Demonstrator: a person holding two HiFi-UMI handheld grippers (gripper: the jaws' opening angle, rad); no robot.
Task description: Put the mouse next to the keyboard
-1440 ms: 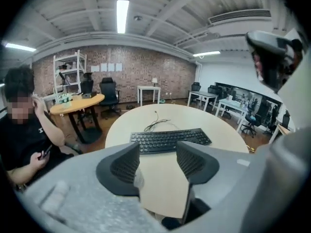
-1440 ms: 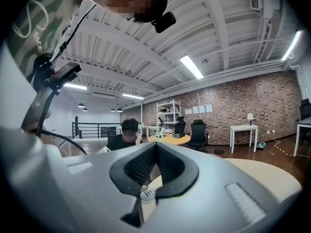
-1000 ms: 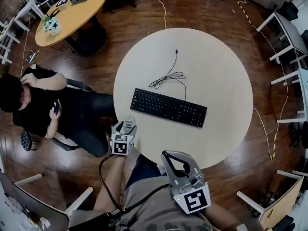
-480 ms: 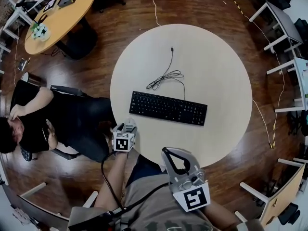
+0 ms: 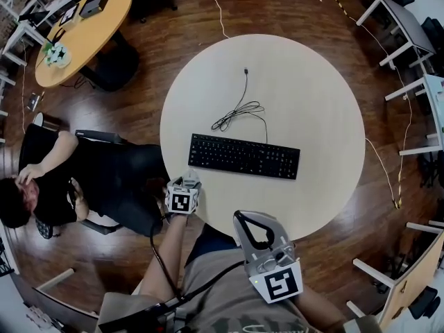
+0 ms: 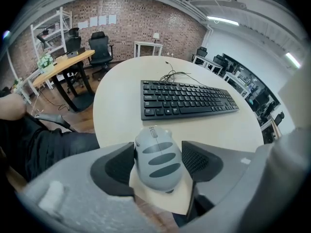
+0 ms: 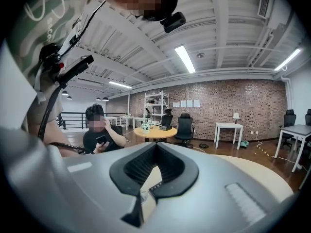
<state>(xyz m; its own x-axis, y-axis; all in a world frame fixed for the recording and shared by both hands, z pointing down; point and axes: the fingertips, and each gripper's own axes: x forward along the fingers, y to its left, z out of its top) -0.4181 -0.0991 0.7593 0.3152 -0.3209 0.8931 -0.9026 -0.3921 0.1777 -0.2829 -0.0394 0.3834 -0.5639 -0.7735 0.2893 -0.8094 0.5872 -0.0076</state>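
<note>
Grips a grey mouse (image 6: 157,157) between the jaws of the left gripper (image 6: 158,150), pads against both flanks, right at the near rim of the round pale table (image 5: 312,103), short of the keyboard (image 5: 244,156) and not touching it. Shows the right gripper (image 7: 156,147) with jaws pressed together, nothing between them, held low by the person's torso, off the table. Opens out as a large loft room: brick wall (image 6: 121,23) at the back, dark wooden floor (image 5: 229,12), white ceiling (image 7: 233,33) with strip lights (image 7: 187,57). Centres on the round pale table, by far the biggest piece of furniture. Places a smaller round orange table (image 5: 90,26) at far left, with a seated person in black (image 5: 90,179) nearer, just beside the pale table's left rim. Lines white desks (image 5: 409,26) along the right side. Sets the black keyboard flat near the middle of the pale top, slightly askew. Trails a loosely looped black cable (image 5: 241,109) just beyond the keyboard, plug end toward the far rim
</note>
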